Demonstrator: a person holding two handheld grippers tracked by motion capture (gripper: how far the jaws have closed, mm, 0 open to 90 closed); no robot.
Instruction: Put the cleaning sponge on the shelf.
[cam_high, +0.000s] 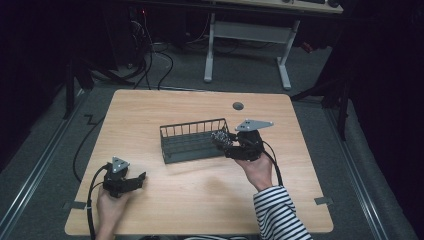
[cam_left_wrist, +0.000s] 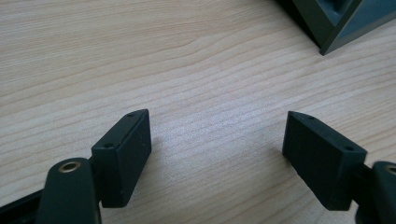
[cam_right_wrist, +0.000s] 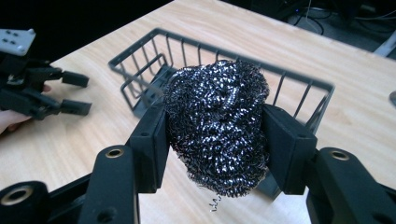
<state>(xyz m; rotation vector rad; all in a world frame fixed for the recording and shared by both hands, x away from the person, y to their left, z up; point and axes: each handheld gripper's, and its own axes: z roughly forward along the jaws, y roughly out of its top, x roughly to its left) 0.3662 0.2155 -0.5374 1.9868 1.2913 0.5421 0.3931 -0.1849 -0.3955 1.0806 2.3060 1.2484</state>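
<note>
A steel wool scourer (cam_right_wrist: 219, 126), dark and shiny, sits squeezed between the two black jaws of my right gripper (cam_right_wrist: 215, 140), lifted above the table. In the high view the scourer (cam_high: 220, 137) hangs at the right end of a dark grey wire basket (cam_high: 192, 141), with the right gripper (cam_high: 223, 141) just beside the basket's rim. My left gripper (cam_high: 142, 179) rests low at the table's front left, jaws wide apart. Its own view shows the left gripper (cam_left_wrist: 217, 154) with only bare wood between the pads.
The wooden table (cam_high: 200, 200) has a round grey cable hole (cam_high: 238, 106) near its far edge. A corner of the basket (cam_left_wrist: 331, 23) shows at the top right of the left gripper view. Behind the table stand a white desk frame (cam_high: 247, 45) and floor cables.
</note>
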